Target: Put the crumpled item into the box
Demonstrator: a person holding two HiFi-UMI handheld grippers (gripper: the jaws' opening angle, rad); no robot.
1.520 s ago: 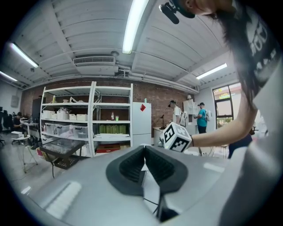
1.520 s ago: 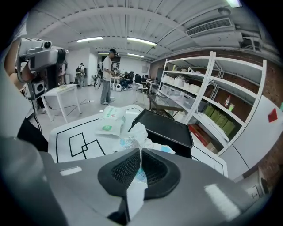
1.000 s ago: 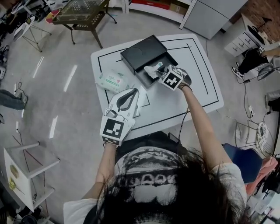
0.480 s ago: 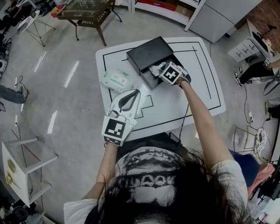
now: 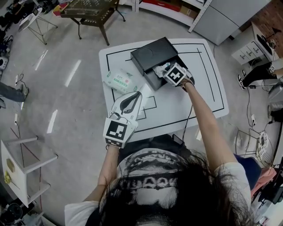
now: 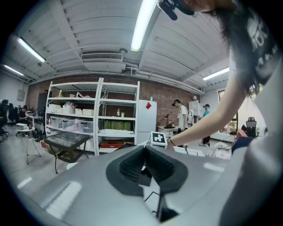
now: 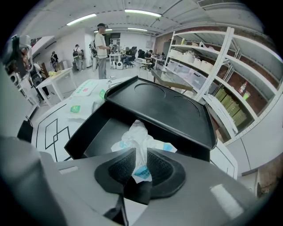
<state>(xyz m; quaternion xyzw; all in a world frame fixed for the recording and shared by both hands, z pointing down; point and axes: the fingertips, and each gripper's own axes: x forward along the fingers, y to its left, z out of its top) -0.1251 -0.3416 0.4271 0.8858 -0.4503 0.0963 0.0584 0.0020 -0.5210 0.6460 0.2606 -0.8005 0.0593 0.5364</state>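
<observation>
A black box (image 5: 154, 80) stands at the far middle of the white table (image 5: 194, 95), its lid (image 5: 149, 52) slid back so the near part is open. My right gripper (image 5: 165, 71) is shut on a crumpled white item with blue print (image 5: 159, 68), held over the open part. In the right gripper view the crumpled item (image 7: 139, 140) sticks up between the pads of my right gripper (image 7: 140, 166), with the box floor (image 7: 101, 135) and lid (image 7: 164, 110) just beyond. My left gripper (image 5: 134, 94) rests low at the table's near left, shut and empty; its jaws (image 6: 144, 162) meet.
A green-and-white tissue pack (image 5: 120, 80) lies left of the box and shows as tissue packs (image 7: 82, 99) in the right gripper view. Black lines mark the tabletop. A dark mesh cart (image 5: 87, 9) stands behind the table; shelving and people fill the room beyond.
My right gripper has carried the crumpled item a little further over the open box. The left gripper has stayed where it was.
</observation>
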